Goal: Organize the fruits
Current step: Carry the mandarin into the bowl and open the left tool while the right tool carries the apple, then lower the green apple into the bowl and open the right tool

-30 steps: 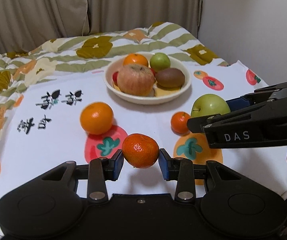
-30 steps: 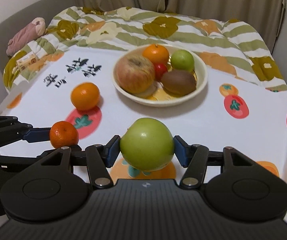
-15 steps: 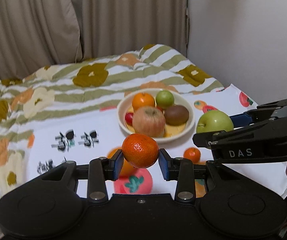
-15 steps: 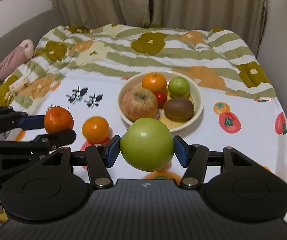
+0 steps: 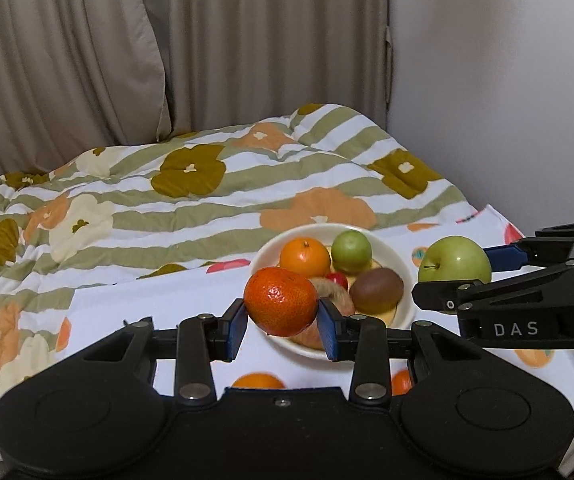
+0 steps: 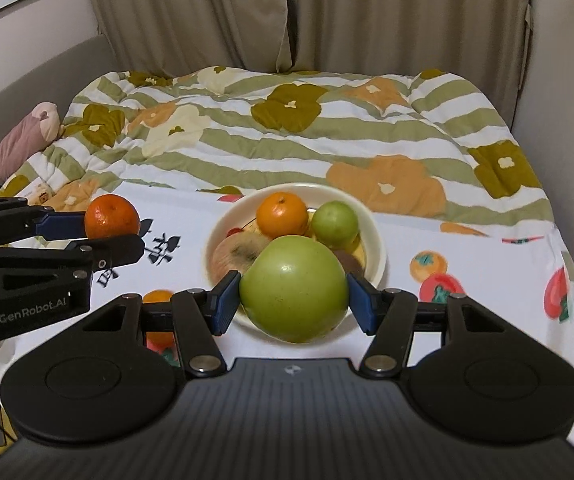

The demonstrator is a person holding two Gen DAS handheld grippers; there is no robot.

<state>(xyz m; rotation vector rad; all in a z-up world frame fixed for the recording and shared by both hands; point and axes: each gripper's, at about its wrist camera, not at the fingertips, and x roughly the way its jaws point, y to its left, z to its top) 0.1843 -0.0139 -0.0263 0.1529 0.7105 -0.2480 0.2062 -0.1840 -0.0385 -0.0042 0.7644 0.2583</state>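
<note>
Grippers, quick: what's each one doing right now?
Left gripper: closed on the mandarin, held above the cloth.
Right gripper: closed on the green apple, held near the bowl.

Fruits at the bowl: two held aloft, the rest in the dish or on the cloth.

A glossy mandarin (image 5: 280,301) with dimpled peel is clamped between the blue pads of the left claw (image 5: 281,322); a large green apple (image 6: 294,288) sits likewise in the right claw (image 6: 294,302), both raised in front of the cream bowl (image 6: 375,236). The bowl holds an orange (image 6: 281,214), a small green apple (image 6: 335,222), a brown kiwi (image 5: 376,290), a russet apple (image 6: 233,254) and a small red fruit (image 5: 337,279). Another orange (image 5: 257,381) lies on the cloth below.
</note>
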